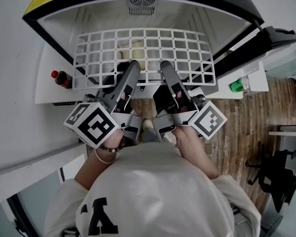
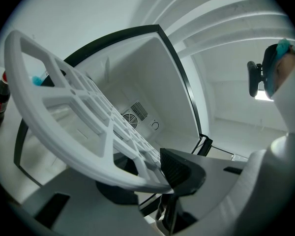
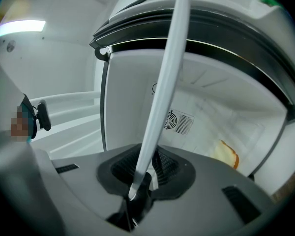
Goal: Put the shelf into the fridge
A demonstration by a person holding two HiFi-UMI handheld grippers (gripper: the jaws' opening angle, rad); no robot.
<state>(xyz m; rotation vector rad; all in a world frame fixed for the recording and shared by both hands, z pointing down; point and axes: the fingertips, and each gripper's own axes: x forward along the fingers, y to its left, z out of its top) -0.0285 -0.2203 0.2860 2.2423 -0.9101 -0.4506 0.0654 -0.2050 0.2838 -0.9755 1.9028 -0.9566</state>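
left tool and right tool each pinched the near edge of the shelf, held at the fridge mouth, upper centre. best slid in level, both sides advancing together.

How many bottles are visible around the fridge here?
2. A dark cola bottle with a red cap stands left of the open white fridge; a green plastic bottle sits to its right, by the door. Others may be hidden behind the white grid shelf.
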